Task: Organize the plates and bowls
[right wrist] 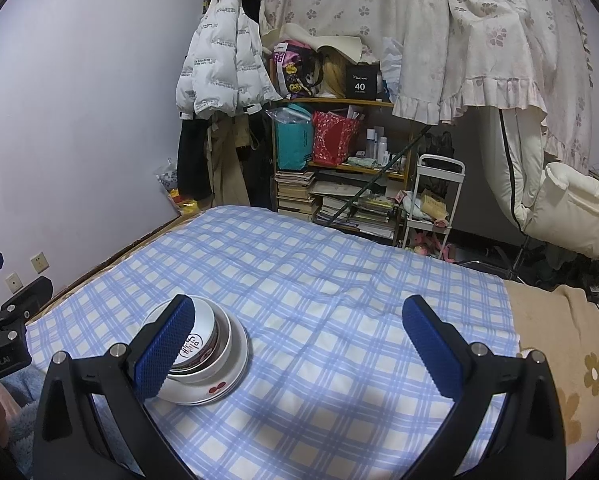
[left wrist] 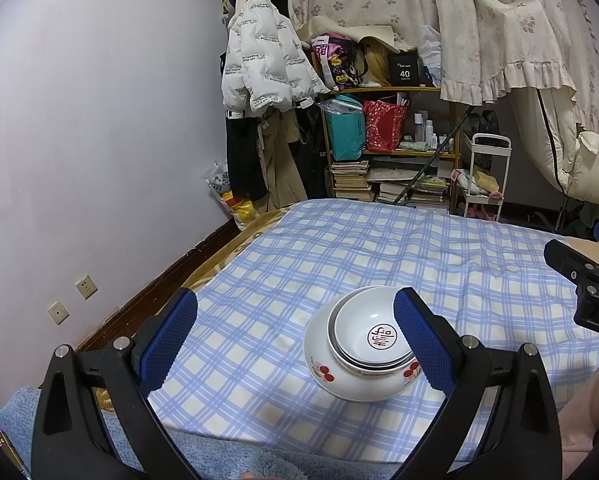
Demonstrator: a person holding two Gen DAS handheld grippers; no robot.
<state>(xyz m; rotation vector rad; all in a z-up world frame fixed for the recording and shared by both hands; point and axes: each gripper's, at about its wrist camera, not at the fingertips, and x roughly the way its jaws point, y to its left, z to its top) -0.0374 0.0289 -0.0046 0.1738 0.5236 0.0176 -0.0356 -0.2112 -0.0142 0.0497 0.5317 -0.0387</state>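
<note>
A stack of nested white bowls (left wrist: 363,354) rests on the blue checked cloth (left wrist: 339,248). The largest, lowest bowl (left wrist: 327,372) has red cherry prints; the top bowl (left wrist: 373,330) shows a red round mark inside. My left gripper (left wrist: 295,344) hovers open, its right pad in front of the stack's right side. In the right wrist view the same stack (right wrist: 215,354) sits low at the left, partly behind the left pad of my open right gripper (right wrist: 299,348), which holds nothing. The right gripper's body (left wrist: 587,284) shows at the left view's right edge.
The cloth covers a bed against a pale wall (left wrist: 99,120) at the left, with a tan flowered blanket (right wrist: 571,344) at the right. Beyond the bed stand a cluttered shelf (left wrist: 391,148), a white cart (right wrist: 435,204), hanging coats (left wrist: 263,64) and a frilled curtain (right wrist: 459,40).
</note>
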